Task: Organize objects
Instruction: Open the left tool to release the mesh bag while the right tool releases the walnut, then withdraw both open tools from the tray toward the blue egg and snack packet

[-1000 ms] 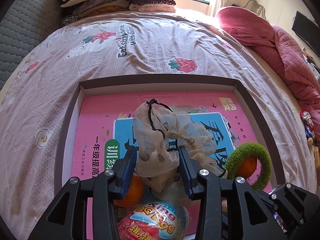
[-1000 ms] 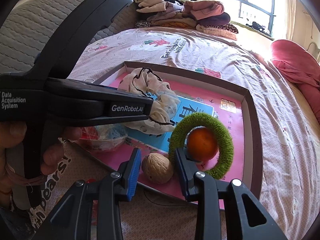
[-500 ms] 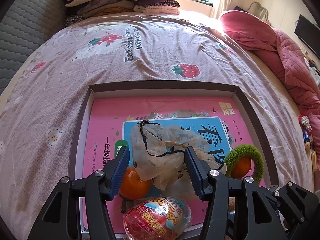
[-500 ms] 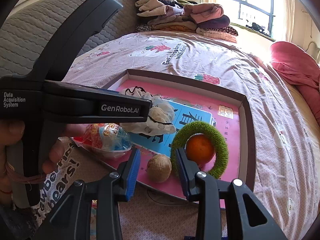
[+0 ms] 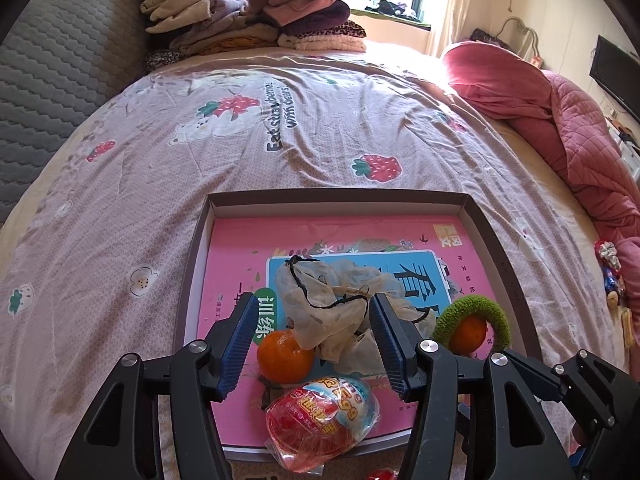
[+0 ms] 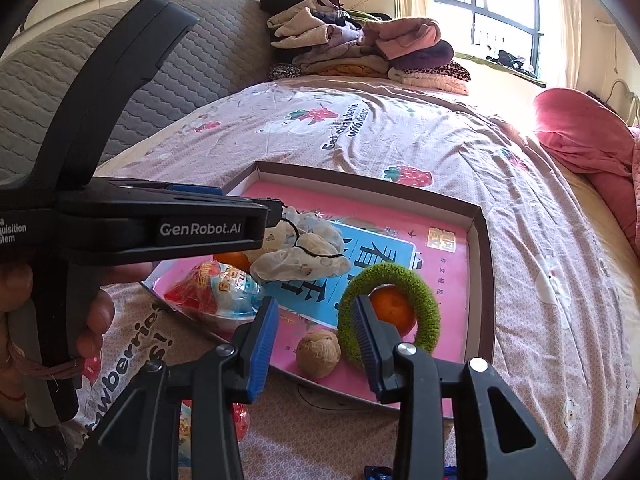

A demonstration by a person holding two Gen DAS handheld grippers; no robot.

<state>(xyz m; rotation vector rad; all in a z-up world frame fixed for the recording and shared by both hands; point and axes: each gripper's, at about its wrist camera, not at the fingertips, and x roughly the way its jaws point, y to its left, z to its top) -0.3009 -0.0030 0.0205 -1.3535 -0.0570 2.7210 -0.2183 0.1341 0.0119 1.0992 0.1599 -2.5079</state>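
A shallow brown box [image 5: 496, 248] [image 6: 482, 264] lies on the bed with a pink book [image 5: 240, 256] inside. On the book lie a beige drawstring mesh pouch [image 5: 332, 300] [image 6: 304, 256], an orange [image 5: 284, 356], a wrapped red and blue toy egg [image 5: 324, 408] [image 6: 216, 292], a green fuzzy ring [image 5: 472, 312] [image 6: 400, 280] around a second orange [image 6: 392, 312], and a walnut [image 6: 318, 354]. My left gripper [image 5: 312, 320] is open and empty, just above and behind the pouch. My right gripper [image 6: 316, 312] is open and empty above the walnut.
The pink strawberry-print bedsheet [image 5: 280, 132] surrounds the box. Folded clothes [image 5: 248, 20] are piled at the head of the bed by a grey headboard [image 5: 48, 80]. A red quilt [image 5: 560, 120] lies at the right. Small wrapped items [image 6: 236, 420] lie near the box's front edge.
My left gripper opened and let go of the mesh pouch, which settled on the book. Both grippers drew back from the box.
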